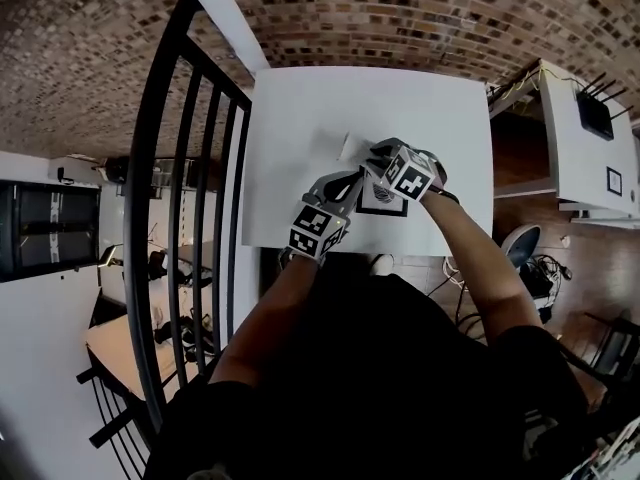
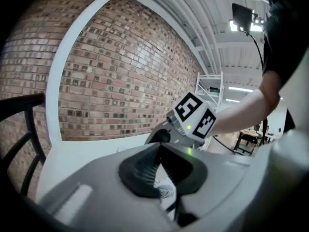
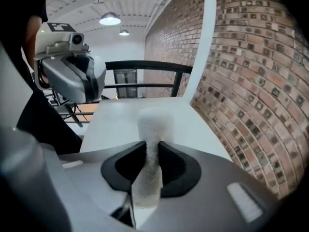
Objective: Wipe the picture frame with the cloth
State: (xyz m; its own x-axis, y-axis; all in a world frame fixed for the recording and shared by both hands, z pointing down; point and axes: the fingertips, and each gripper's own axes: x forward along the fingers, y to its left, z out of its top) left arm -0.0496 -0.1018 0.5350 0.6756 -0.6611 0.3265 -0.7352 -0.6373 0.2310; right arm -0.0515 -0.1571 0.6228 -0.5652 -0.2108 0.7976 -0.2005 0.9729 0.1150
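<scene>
Presently: frame (image 1: 385, 203) at the table's (image 1: 300, 108) near edge, clamped by left gripper (image 2: 161, 167); cloth (image 3: 153, 122) pinched in right gripper (image 3: 152, 151), just beside the frame; wiping judged in hand; next, drag cloth across the steadied frame.

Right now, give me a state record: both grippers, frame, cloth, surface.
left gripper: jaws shut on the picture frame
right gripper: jaws shut on the cloth
picture frame: black border, pale mat, print inside; over the table's near part
cloth: white, sticks out ahead of the right jaws
table: white, against a brick wall
cloth-to-frame contact: cannot tell
</scene>
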